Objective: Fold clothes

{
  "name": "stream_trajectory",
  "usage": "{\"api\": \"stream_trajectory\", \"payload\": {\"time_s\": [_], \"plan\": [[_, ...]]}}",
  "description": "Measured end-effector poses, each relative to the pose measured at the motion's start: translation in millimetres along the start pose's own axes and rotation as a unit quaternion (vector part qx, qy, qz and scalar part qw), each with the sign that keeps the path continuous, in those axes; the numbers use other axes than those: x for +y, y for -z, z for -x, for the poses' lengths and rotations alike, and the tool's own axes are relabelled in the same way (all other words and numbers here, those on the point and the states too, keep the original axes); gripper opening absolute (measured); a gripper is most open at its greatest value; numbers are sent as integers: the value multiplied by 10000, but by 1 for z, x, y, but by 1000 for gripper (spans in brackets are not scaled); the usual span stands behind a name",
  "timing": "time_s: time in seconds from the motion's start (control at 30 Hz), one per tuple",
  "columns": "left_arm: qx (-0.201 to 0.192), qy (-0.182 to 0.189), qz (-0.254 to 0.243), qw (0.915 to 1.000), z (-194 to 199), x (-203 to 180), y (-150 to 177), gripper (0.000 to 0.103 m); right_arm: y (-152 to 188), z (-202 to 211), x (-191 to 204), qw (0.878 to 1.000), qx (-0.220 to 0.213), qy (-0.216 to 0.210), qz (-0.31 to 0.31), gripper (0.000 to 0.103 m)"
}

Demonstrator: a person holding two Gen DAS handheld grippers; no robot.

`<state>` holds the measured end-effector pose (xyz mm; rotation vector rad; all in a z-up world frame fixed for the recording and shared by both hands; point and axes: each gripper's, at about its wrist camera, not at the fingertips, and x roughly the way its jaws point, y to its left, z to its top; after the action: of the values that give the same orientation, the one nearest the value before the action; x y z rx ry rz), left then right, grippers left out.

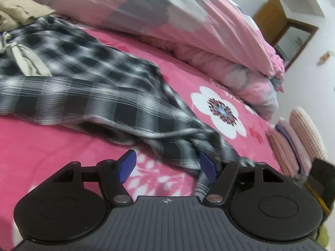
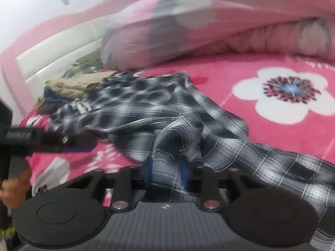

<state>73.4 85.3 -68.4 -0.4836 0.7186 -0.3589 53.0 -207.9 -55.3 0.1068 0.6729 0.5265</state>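
Note:
A black, grey and white plaid garment [image 1: 88, 83] lies spread and rumpled on the pink flowered bedsheet [image 1: 46, 142]. My left gripper [image 1: 167, 167] is open just above the sheet, its blue pads apart, with the garment's near end beside the right pad [image 1: 207, 165]. In the right wrist view the same plaid garment [image 2: 167, 113] runs from the far left to the near right. My right gripper [image 2: 166, 171] is shut on a bunched fold of it, with plaid cloth between the blue pads [image 2: 184, 171]. The left gripper's black body [image 2: 31, 140] shows at the left.
A pink and grey quilt [image 1: 167, 16] is heaped along the far side of the bed. Beige clothes [image 1: 16, 10] lie beyond the plaid garment. Folded pink items [image 1: 289, 146] and a cream knit piece [image 1: 307, 129] sit at the bed's right edge. A white headboard panel [image 2: 58, 50] stands behind.

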Motion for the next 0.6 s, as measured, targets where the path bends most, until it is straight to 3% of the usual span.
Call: {"api": "stream_trajectory", "payload": {"time_s": [0.07, 0.17, 0.33, 0.43, 0.6], "plan": [[-102, 34, 114, 9999, 7, 5, -3, 68, 1, 7, 2, 9997, -79, -235, 56, 12], [-298, 125, 238, 9992, 17, 9, -8, 68, 5, 16, 10, 9974, -121, -705, 119, 10], [-608, 240, 272, 9975, 32, 7, -17, 68, 22, 22, 45, 9876, 213, -1377, 724, 10], [-726, 314, 231, 9966, 38, 3, -20, 68, 35, 32, 75, 9736, 376, -1813, 1332, 10], [-681, 338, 154, 9970, 34, -2, -17, 68, 55, 48, 111, 9380, 860, -2543, 2194, 10]]}}
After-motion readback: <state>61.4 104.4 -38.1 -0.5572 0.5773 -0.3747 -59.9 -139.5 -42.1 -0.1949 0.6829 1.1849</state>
